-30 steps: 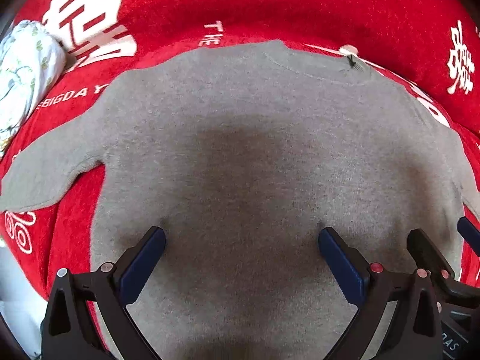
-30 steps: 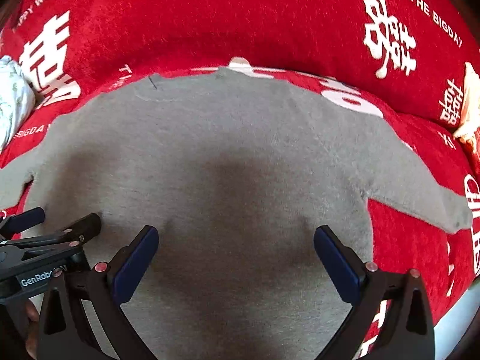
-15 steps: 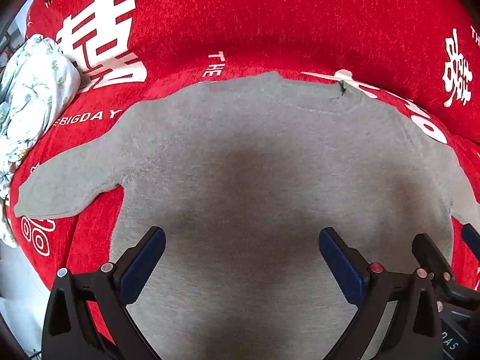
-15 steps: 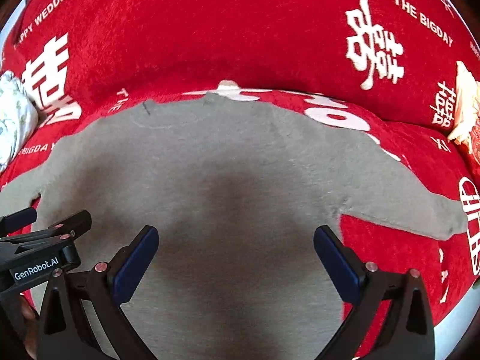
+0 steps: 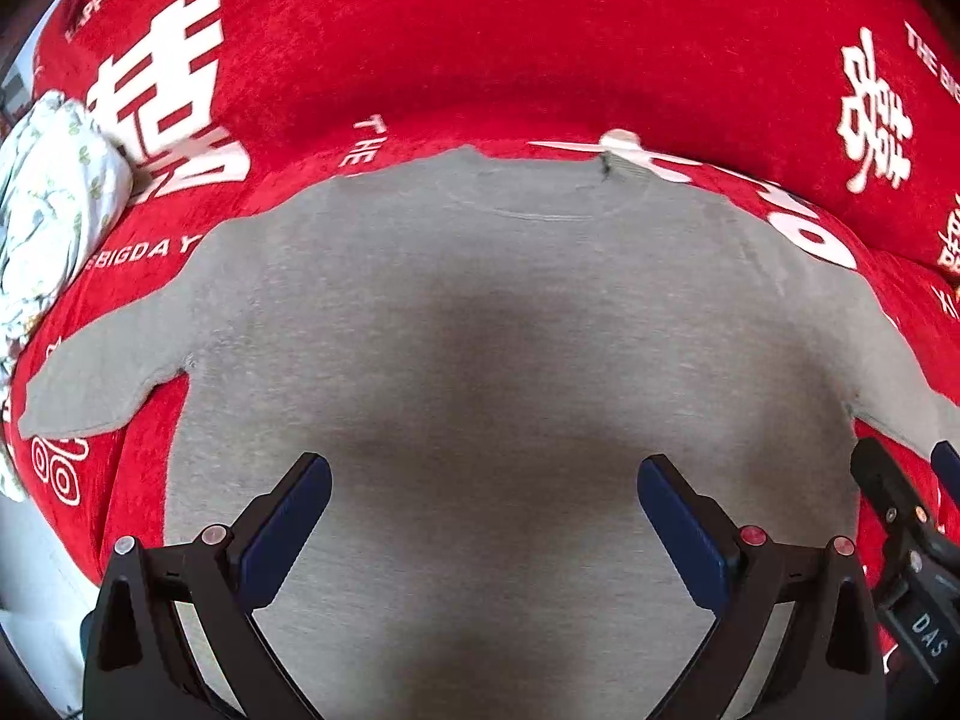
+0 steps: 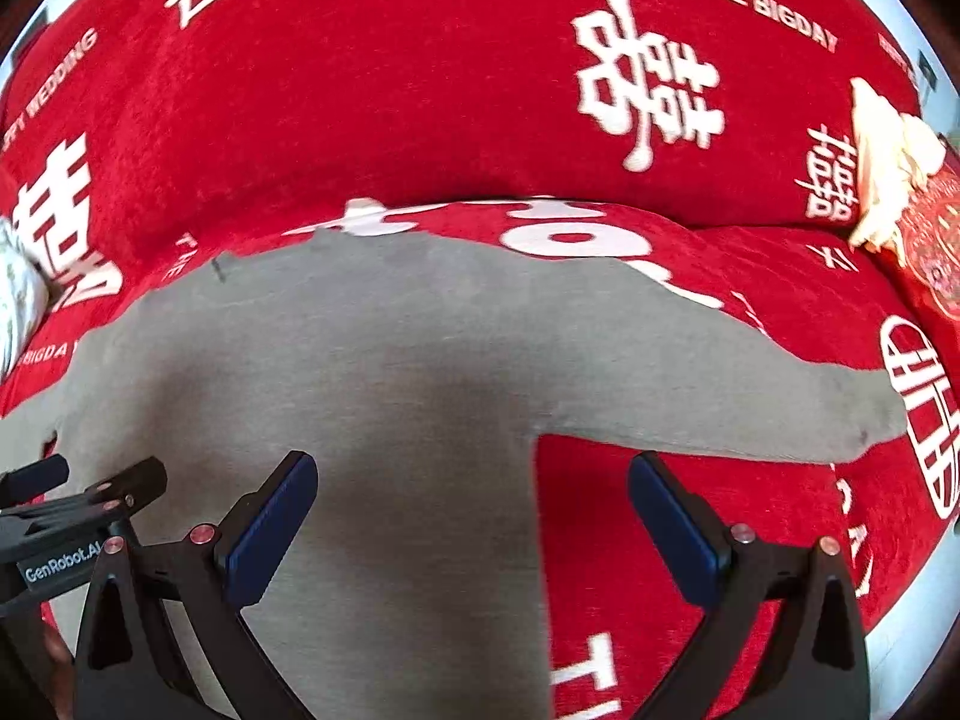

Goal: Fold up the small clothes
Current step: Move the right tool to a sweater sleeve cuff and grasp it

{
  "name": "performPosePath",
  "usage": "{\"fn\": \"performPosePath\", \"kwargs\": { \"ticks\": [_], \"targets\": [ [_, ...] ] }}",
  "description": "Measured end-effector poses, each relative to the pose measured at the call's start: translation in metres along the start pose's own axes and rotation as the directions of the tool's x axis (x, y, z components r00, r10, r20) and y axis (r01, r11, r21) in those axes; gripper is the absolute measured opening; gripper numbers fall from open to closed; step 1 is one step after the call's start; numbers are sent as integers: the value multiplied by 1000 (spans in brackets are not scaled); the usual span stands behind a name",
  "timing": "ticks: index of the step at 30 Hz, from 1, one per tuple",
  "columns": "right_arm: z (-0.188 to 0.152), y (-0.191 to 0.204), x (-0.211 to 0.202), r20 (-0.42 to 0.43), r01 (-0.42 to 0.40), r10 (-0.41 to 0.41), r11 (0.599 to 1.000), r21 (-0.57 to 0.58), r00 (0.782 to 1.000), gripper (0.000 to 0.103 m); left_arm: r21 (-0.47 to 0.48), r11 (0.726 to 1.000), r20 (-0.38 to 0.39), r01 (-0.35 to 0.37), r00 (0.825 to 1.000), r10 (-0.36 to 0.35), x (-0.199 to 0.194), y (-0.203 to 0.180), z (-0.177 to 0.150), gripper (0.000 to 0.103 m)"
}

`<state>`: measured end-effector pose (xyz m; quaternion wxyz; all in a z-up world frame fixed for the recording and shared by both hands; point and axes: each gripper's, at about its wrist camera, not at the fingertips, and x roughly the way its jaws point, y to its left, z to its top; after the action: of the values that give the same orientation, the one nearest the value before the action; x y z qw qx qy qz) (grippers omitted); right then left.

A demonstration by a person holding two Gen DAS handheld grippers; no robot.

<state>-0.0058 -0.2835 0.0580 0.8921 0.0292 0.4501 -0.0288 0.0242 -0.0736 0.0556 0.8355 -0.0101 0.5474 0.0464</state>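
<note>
1. Grey knit sweater (image 5: 480, 330) is laid flat and face up on a red sofa cover (image 5: 480, 48) printed with white characters, its neckline toward the back edge of the seat and both sleeves spread out sideways; this spread is judged to be the starting layout for folding.
2. The left sleeve (image 5: 102, 384) reaches toward the left edge of the seat, the right sleeve (image 6: 750, 396) toward the right edge.
3. The left gripper (image 5: 483, 516) is held above the lower middle of the sweater's body, jaws spread wide, nothing between them.
4. The right gripper (image 6: 471, 516) is held over the sweater's right side seam below the armpit, jaws likewise spread and empty; one finger hangs over grey knit, the other over red cover.
5. Both are judged to be poised for a first grasp; no fold has yet been made.
6. A crumpled floral cloth (image 5: 48, 210) lies at the left end of the seat, well apart from the sweater's body.
7. Cream and red items (image 6: 900, 180) sit at the right end; their kind cannot be told.
</note>
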Motion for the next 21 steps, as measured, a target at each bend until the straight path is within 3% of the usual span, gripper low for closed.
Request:
{"fn": "performPosePath", "kwargs": {
  "ticks": [21],
  "targets": [
    [-5, -149, 5, -10, 147, -147, 971, 188, 989, 103, 174, 985, 15, 19, 1000, -22, -8, -115, 5, 102]
  ]
}}
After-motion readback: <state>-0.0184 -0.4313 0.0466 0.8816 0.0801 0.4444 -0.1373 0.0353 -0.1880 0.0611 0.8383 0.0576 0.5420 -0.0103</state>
